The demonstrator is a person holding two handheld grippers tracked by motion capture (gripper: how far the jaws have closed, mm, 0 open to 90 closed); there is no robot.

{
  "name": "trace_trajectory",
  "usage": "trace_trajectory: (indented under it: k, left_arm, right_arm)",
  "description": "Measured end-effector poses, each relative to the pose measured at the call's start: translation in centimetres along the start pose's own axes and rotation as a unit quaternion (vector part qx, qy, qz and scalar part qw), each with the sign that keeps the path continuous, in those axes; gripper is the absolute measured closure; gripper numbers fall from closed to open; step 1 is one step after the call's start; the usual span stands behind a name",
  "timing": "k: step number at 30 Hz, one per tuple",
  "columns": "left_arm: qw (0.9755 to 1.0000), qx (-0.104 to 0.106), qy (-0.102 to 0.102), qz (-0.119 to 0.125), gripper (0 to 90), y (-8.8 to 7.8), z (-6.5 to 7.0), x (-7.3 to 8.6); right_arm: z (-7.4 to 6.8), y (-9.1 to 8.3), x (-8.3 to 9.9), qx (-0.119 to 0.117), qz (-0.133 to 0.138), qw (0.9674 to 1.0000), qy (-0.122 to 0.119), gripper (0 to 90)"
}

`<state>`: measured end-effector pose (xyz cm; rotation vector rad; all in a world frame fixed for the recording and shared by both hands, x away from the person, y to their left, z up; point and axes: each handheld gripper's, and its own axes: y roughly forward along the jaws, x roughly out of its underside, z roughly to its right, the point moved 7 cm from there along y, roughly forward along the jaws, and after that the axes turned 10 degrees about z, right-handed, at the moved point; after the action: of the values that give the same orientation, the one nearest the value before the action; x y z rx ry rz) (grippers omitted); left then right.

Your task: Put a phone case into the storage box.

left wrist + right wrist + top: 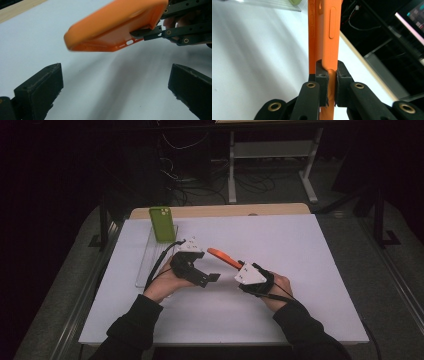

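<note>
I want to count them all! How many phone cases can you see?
2. The orange silicone phone case is clamped in the right gripper above the table; the green phone case stands upright at the table's far left.

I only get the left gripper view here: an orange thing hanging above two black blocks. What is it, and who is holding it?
Observer: It is an orange phone case; the right gripper is clamped on one end of it, holding it above the white table.
Operator: Those two black blocks, are they grabbing anything?
Observer: No. They are the left gripper, which points toward the case with its jaws wide apart and nothing between them.
Operator: Anything else on the table?
Observer: A green phone case stands upright in a clear stand at the table's far left side.
</note>
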<state>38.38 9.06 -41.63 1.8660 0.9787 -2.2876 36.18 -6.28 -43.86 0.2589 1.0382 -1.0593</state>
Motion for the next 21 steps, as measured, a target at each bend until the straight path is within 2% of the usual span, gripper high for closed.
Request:
trace_trajectory:
  k: [3,5,7,8,9,11,13,15,17,18,21]
  left_arm:
    - [0.9999,-0.01,-0.01,0.006,0.0,0.0,0.0,-0.1]
    - [0.9998,-0.013,-0.011,0.008,0.0,0.0,-0.2,-0.1]
    - [0.9996,-0.016,-0.02,0.012,0.0,0.0,-0.2,-0.2]
    - [0.9995,-0.017,-0.021,0.013,0.0,0.0,-0.2,-0.2]
    - [0.9995,-0.018,-0.021,0.015,0.0,-0.1,-0.3,-0.3]
    - [0.9993,-0.02,-0.026,0.019,0.0,-0.1,-0.4,-0.4]
    - [0.9991,-0.021,-0.027,0.023,0.0,-0.1,-0.5,-0.5]
    - [0.9984,-0.024,-0.04,0.032,0.0,-0.1,-0.5,-0.8]
    - [0.9983,-0.022,-0.04,0.035,0.0,-0.1,-0.6,-0.9]
    - [0.998,-0.022,-0.045,0.039,0.0,-0.1,-0.6,-1.0]
    - [0.9977,-0.023,-0.046,0.045,0.0,0.3,-0.5,-1.2]
  right_arm:
    - [0.2,0.0,0.1,-0.009,-0.005,0.9985,0.054,82.0]
    - [0.5,0.1,0.2,-0.012,-0.005,0.9968,0.079,82.0]
    - [0.7,0.1,0.3,-0.017,-0.005,0.9935,0.113,82.0]
    - [0.7,0.0,0.3,-0.018,-0.008,0.9908,0.134,82.0]
    - [0.8,0.0,0.3,-0.022,-0.007,0.9892,0.145,82.0]
    - [0.9,0.0,0.3,-0.027,-0.004,0.9835,0.179,82.0]
    - [1.0,-0.1,0.3,-0.033,-0.005,0.9792,0.2,82.0]
    - [0.9,-0.1,0.4,-0.034,-0.009,0.9762,0.214,82.0]
    - [0.9,0.0,0.4,-0.038,-0.008,0.9689,0.244,82.0]
    - [0.9,0.0,0.4,-0.038,-0.009,0.9668,0.252,82.0]
    - [0.7,0.1,0.4,-0.043,-0.01,0.9628,0.267,82.0]
